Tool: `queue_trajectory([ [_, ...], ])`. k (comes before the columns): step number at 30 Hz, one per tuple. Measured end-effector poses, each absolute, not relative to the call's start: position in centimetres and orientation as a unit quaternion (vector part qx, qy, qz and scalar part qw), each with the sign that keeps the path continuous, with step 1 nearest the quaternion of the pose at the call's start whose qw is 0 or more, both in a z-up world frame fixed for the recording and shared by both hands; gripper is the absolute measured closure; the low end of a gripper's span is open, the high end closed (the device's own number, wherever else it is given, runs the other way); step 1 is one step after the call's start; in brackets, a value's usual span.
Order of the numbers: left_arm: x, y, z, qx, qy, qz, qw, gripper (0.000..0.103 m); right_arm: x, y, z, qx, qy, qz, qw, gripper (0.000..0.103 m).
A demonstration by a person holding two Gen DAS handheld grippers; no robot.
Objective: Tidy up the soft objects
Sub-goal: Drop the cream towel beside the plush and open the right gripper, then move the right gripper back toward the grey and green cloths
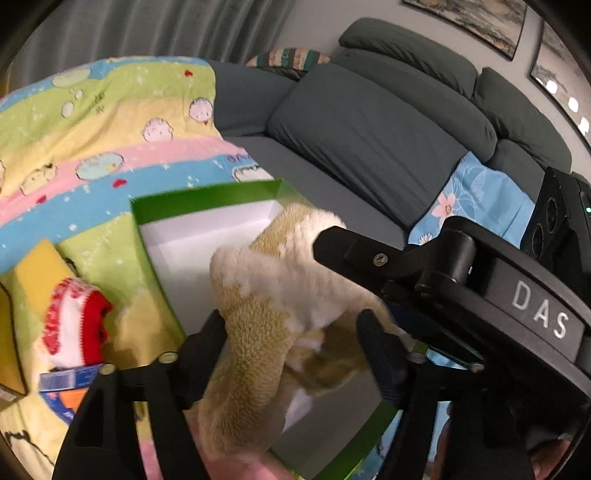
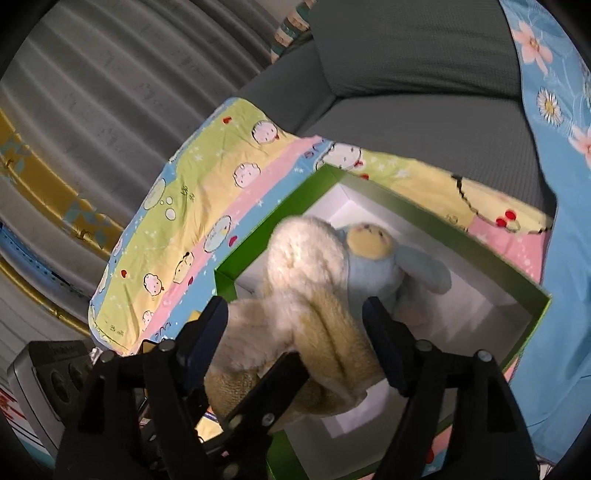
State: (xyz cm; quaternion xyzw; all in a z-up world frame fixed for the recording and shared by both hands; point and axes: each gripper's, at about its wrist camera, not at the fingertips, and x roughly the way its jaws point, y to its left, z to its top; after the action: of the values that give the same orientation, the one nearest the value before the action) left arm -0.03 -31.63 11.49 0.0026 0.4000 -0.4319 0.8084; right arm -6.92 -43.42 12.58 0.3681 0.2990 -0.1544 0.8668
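While both jaws are standing spread, the left hand-held gripper (image 1: 291, 328) is straddling a tan and cream plush toy (image 1: 266, 295) without pressing on it, the fur lying loose between the fingers. The right hand-held gripper (image 2: 295, 325) is likewise standing wide around the same toy, its pads clear of the pile as far as the blurred fur is letting me judge, and one of its black fingers is reaching across in the left view and hiding part of the toy.

Under the toy, a green box (image 1: 207, 195) with a white inside is sitting open on a cartoon-print blanket (image 1: 92, 129); the toy is hanging over its near half. Deeper in the box, a small blue plush with a yellow face (image 2: 384, 258) is lying against the far wall, half screened by the tan toy.

Left of the box, a red and white knitted sock (image 1: 77, 325) is resting on the blanket beside a yellow sponge-like block (image 1: 40, 266). Beyond the blanket, a grey sofa (image 1: 369, 140) is carrying a blue floral cloth (image 1: 476, 199), and framed pictures (image 1: 476, 18) are hanging on the wall behind.
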Motion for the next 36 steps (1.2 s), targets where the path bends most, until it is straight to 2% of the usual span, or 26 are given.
queue_trajectory([
  [3, -0.3, -30.3, 12.4, 0.002, 0.389, -0.423, 0.818, 0.020, -7.1, -43.1, 13.1, 0.356, 0.294, -0.160, 0.872, 0.011],
  [8, -0.5, -27.7, 13.5, 0.001, 0.378, -0.401, 0.835, 0.011, -7.3, -42.4, 13.7, 0.341, 0.287, -0.170, 0.879, 0.005],
  [11, -0.6, -25.4, 14.2, -0.011, 0.372, -0.388, 0.843, 0.011, -7.2, -41.5, 14.3, 0.322, 0.284, -0.171, 0.887, 0.002],
  [26, -1.8, -9.1, 16.3, -0.089, 0.348, -0.274, 0.892, 0.011, -6.1, -34.7, 16.4, 0.235, 0.283, -0.127, 0.921, 0.001],
  [36, -2.8, 4.1, 14.0, -0.128, 0.353, -0.125, 0.919, 0.011, -5.3, -28.4, 17.3, 0.190, 0.290, -0.051, 0.937, 0.001],
])
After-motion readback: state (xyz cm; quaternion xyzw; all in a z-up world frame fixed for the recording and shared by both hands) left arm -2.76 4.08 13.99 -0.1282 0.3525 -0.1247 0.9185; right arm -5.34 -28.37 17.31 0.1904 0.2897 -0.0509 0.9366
